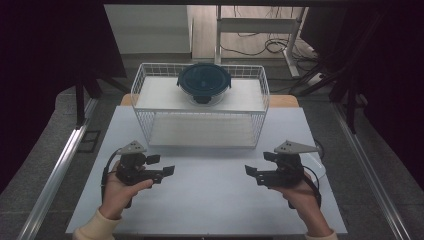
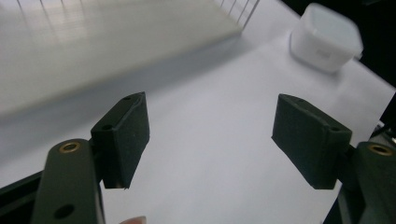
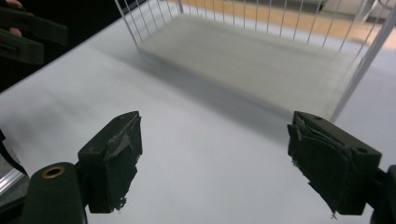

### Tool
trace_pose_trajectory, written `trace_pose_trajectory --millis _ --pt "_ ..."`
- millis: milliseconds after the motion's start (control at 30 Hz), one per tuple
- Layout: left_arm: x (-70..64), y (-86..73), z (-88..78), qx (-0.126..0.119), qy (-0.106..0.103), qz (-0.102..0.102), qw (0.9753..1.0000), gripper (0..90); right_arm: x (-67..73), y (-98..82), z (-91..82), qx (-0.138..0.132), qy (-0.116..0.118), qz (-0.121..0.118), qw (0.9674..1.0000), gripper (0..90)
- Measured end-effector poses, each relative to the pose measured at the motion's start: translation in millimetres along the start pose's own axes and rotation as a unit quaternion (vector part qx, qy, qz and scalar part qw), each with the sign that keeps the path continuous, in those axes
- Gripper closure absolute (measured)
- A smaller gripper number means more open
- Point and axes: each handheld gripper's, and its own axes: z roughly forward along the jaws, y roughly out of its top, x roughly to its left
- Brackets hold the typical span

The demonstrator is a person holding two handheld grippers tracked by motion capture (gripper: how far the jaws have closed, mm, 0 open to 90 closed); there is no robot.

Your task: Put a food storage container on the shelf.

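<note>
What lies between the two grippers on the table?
Nothing: in the high view, bare white table separates the left gripper from the right gripper.

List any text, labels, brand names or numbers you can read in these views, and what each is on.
None: no readable text in any view.
The round dark-lidded container on the white wire rack: no label visible.
The small white box on the table: plain, somewhat blurred, no print made out.
The left tongs and right tongs: no markings visible.

Left tongs (image 1: 161, 166) and right tongs (image 1: 257, 164) low, facing inward, jaws apart, empty.
</note>
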Motion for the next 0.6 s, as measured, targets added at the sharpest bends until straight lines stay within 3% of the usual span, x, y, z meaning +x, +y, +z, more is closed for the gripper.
trace_pose_trajectory --millis 133,333,600 --pt "3.3 -13.5 5.6 0.015 0.021 -0.008 0.9996 27.3 -3.7 -21.6 8.1 0.012 0.003 0.015 0.9998 17.9" --pt "7.0 -20.1 10.7 0.026 0.014 -0.016 0.9994 27.2 -8.5 -39.7 17.7 0.040 -0.001 0.015 0.9991 17.9" --pt "7.4 -22.3 11.8 0.029 0.012 -0.014 0.9994 27.2 -8.6 -39.3 19.6 0.043 -0.006 0.010 0.9990 17.9"
